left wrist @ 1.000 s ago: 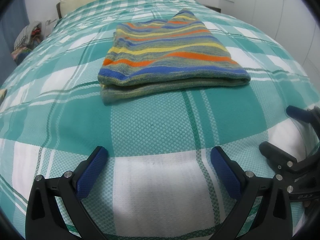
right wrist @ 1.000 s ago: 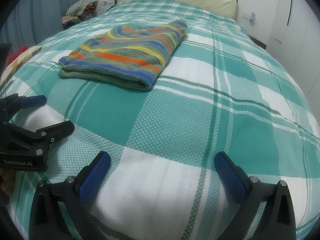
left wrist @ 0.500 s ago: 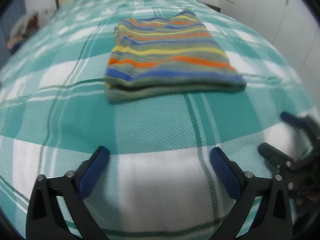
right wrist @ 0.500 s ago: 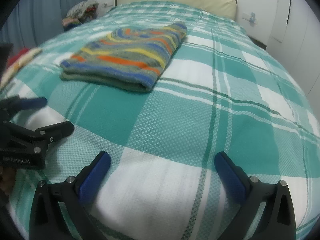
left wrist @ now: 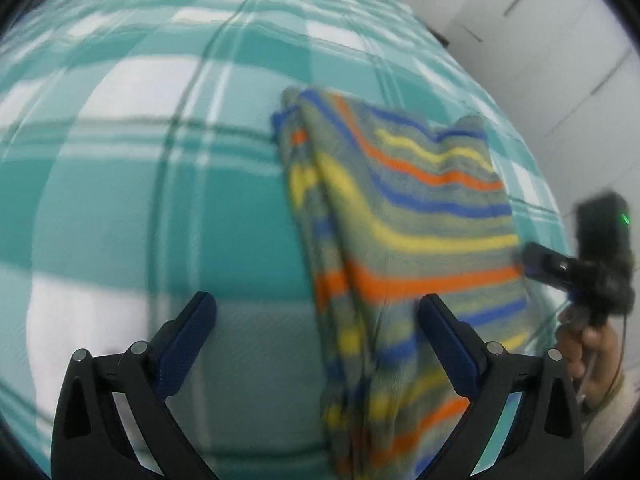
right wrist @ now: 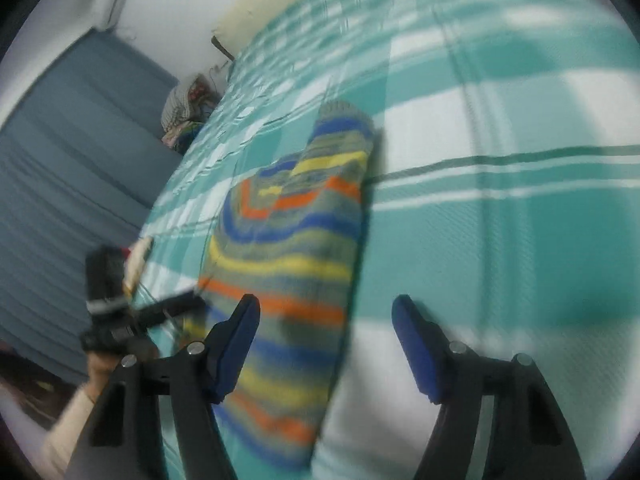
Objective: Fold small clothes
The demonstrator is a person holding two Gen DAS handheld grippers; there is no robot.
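A folded striped knit garment [left wrist: 404, 240] in blue, yellow and orange lies on the teal and white checked bedspread [left wrist: 120, 208]. My left gripper [left wrist: 316, 302] is open above the garment's near left edge, which runs between its fingers with nothing pressed. In this view the right gripper [left wrist: 538, 264] reaches the garment's right edge, held by a hand. In the right wrist view the garment [right wrist: 288, 248] has its right edge between the fingers of my right gripper [right wrist: 325, 303]. Those jaws are closing, and the pads do not press on the cloth. The left gripper [right wrist: 172, 308] sits at the garment's left side.
A pile of other clothes [right wrist: 186, 100] sits beside the bed's far left corner, next to a blue curtain [right wrist: 60, 184]. A pale pillow [right wrist: 280, 4] lies at the head of the bed. White cupboard doors [left wrist: 552, 40] stand to the right.
Both grippers have swung forward from the bed's near edge to the two sides of the folded garment and rolled. The right jaws stand narrower than before.
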